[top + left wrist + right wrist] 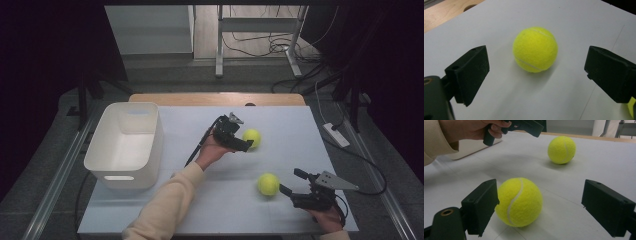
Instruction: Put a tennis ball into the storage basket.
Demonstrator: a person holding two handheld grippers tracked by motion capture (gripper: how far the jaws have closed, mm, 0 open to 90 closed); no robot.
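Two yellow tennis balls lie on the pale table [280, 125], and one white bin [125, 145] stands at its left side with nothing visible inside it. The far ball [252, 137] rests to the right of the bin, well apart from it, near the middle of the table; the near ball [268, 184] sits further right of the bin and closer to the person's edge, well apart from the first. There are two grippers, one in each hand. The left gripper [239, 141] hangs just beside the far ball, on the bin's side of it, its jaws spread wide with the ball lying ahead between them, untouched. The right gripper [291, 181] is at the near ball, on the side away from the bin, its jaws also wide apart; in the right gripper view one jaw looks to be touching the ball while the other stands clear.
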